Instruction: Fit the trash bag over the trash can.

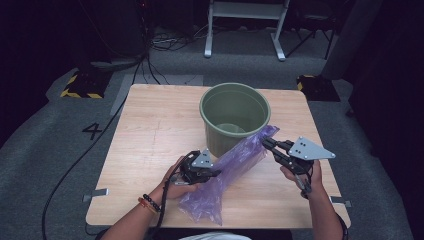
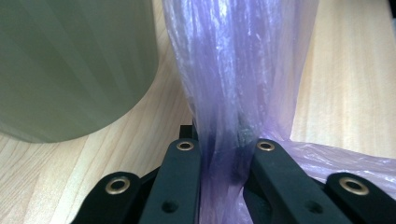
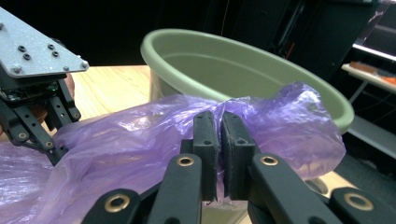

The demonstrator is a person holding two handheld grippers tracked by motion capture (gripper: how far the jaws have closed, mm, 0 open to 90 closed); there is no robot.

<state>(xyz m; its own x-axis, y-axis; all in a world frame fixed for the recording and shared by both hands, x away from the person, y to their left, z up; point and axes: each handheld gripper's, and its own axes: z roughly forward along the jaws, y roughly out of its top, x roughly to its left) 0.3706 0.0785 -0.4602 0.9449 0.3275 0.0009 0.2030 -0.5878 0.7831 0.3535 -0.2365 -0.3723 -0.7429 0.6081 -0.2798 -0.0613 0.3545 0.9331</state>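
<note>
Table (image 1: 150,125): light wood top, sits on grey carpet w/ cables and a "4" marked at left.

Bucket (image 1: 235,117): olive green, upright, open top, at the far-centre of the table. Left gripper view has its wall (image 2: 70,65) at upper left, just beside the bag. Right gripper view has its rim (image 3: 243,56) right behind the bag.

Bag (image 1: 230,167): purple translucent plastic, stretched diag. between both grippers, from near-centre of the table up to the bucket's right side. Lower end is bunched and lies on the table near the front edge; upper end is lifted, touching or v. close to the bucket wall, can't tell which.

Left gripper (image 1: 212,172): jaws clamped on a gathered section of the bag (image 2: 229,93) at mid-length, film pinched between them. Grey plate on top, person's hand behind it, beaded bracelet on the wrist.

Right gripper (image 1: 265,142): jaws pressed together on the bag's upper end (image 3: 140,140), film crumpled round the tips (image 3: 219,140). Held above the table, right of the bucket. Left gripper also shows at the left edge of the right gripper view.
</note>
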